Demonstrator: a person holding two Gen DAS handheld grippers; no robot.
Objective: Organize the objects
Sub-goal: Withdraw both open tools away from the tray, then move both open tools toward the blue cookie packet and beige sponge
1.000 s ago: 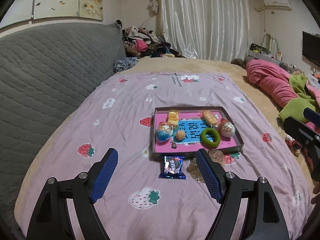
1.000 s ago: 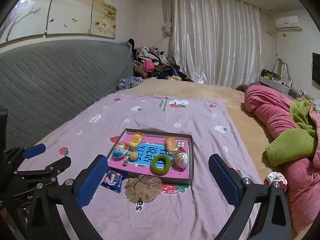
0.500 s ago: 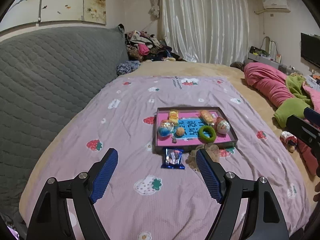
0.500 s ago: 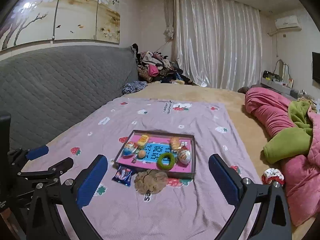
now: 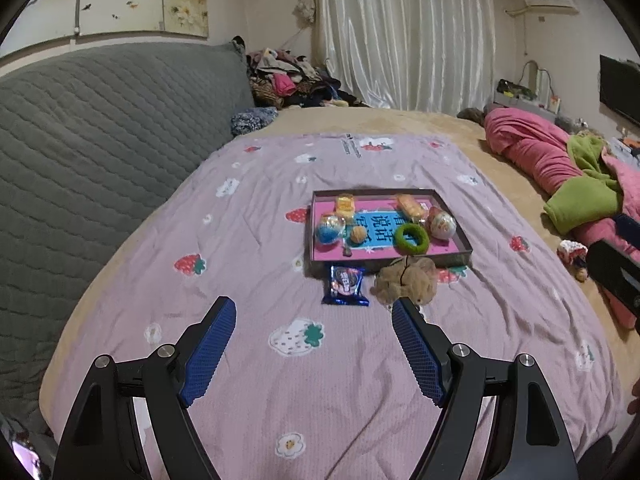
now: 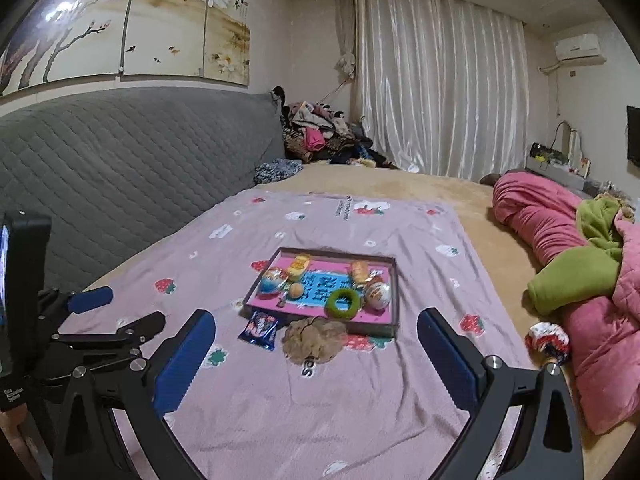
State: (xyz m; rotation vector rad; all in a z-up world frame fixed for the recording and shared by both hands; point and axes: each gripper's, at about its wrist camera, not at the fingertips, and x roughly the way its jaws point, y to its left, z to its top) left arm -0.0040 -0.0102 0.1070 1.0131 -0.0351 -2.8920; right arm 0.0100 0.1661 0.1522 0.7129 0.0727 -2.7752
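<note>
Left tongs (image 5: 312, 306): jaws spread wide over the bed, nothing between the blue pads, nothing held.
Right tongs (image 6: 316, 320): jaws likewise wide apart and empty, above the near part of the bedspread.
Bedspread (image 5: 248, 240): lilac, printed with strawberries, laid flat on the bed; it carries all the loose things.
Snack packet (image 5: 345, 285): blue wrapper, flat on the bedspread just beyond the left tongs at 12 o'clock, just outside the tray's near edge.
Brown scrunchie (image 5: 406, 282): crumpled, at 3 o'clock of the packet, against the tray's near wall.
Tray (image 5: 460, 257): shallow dark-walled box with a pink and blue floor, just past the packet and scrunchie.
Green ring (image 5: 411, 237): in the tray, near its front wall, right of centre.
Blue egg toy (image 5: 329, 229): in the tray at 9 o'clock.
Red-and-white egg toy (image 5: 441, 222): in the tray at 3 o'clock, beside the ring.
Small round ball (image 5: 358, 234): between the blue egg and the ring.
Two yellow wrapped snacks (image 5: 345, 203): along the tray's far wall.
Pink quilt (image 6: 552, 224): heaped at 2 o'clock, well apart.
</note>
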